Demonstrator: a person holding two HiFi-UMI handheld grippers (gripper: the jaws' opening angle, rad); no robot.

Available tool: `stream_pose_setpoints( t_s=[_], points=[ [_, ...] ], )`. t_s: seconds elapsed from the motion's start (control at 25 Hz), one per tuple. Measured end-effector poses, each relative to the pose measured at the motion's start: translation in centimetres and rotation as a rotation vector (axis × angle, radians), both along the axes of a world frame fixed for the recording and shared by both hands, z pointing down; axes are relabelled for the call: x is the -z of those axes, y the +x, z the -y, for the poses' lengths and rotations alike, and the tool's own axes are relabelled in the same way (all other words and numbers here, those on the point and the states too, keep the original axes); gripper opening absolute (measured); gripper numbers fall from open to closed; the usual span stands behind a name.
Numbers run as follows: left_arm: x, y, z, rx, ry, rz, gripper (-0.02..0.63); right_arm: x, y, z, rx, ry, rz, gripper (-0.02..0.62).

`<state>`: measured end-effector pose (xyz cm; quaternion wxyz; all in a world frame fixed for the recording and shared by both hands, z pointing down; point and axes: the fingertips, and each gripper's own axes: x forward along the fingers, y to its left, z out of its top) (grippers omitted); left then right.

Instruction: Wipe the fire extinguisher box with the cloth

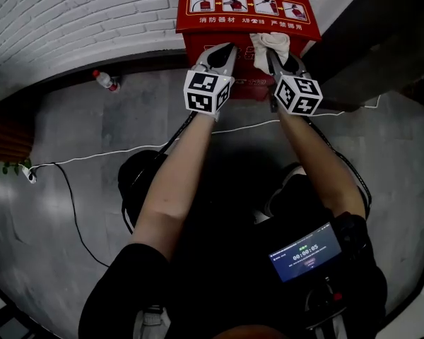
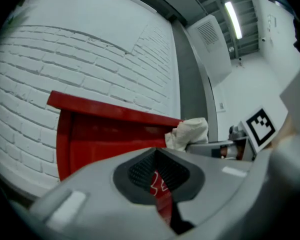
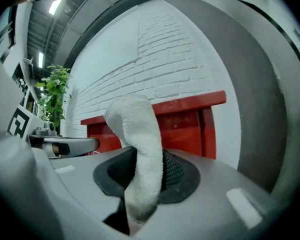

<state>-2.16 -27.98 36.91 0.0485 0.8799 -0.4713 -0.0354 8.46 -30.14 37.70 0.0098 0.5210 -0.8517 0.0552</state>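
The red fire extinguisher box (image 1: 246, 9) stands against the white brick wall, its lid printed with pictograms. It fills the middle of the left gripper view as a red front (image 2: 105, 134) and shows behind the jaws in the right gripper view (image 3: 190, 124). A white cloth (image 1: 271, 44) rests against the box's front edge, pinched in my right gripper (image 1: 274, 56), which is shut on it; the cloth (image 3: 140, 154) rises out of the jaws. My left gripper (image 1: 225, 55) is just left of it at the box front, jaws closed with nothing between them (image 2: 160, 184).
A plastic bottle with a red cap (image 1: 106, 80) lies on the grey floor by the wall at left. A white cable (image 1: 127, 151) runs across the floor to a socket strip (image 1: 28, 175). A green plant (image 3: 54, 96) stands to the left. A phone (image 1: 305, 251) sits at the person's chest.
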Motion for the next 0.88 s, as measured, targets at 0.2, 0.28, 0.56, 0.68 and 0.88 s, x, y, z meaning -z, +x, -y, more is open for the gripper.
stream_pose_setpoints(
  t_s=[0.2, 0.28, 0.56, 0.68, 0.88],
  points=[
    [0.5, 2.4, -0.3, -0.025, 0.008, -0.017, 0.0, 0.3, 4.5, 0.2, -0.075, -0.005, 0.024, 0.107],
    [0.4, 3.5, -0.4, -0.037, 0.002, -0.027, -0.002, 0.4, 6.3, 0.4, -0.104, -0.003, 0.029, 0.107],
    [-0.1, 6.0, -1.1, -0.063, -0.015, -0.04, 0.0, 0.1, 10.7, 0.8, -0.179, -0.004, 0.053, 0.103],
    [-0.2, 5.1, -1.2, -0.046, -0.016, -0.042, -0.001, 0.2, 10.8, 0.4, -0.176, 0.001, 0.075, 0.1],
    [-1.1, 0.9, -1.2, 0.016, -0.037, -0.038, -0.001, -0.5, 4.7, -2.5, -0.002, 0.037, 0.063, 0.098]
  ],
)
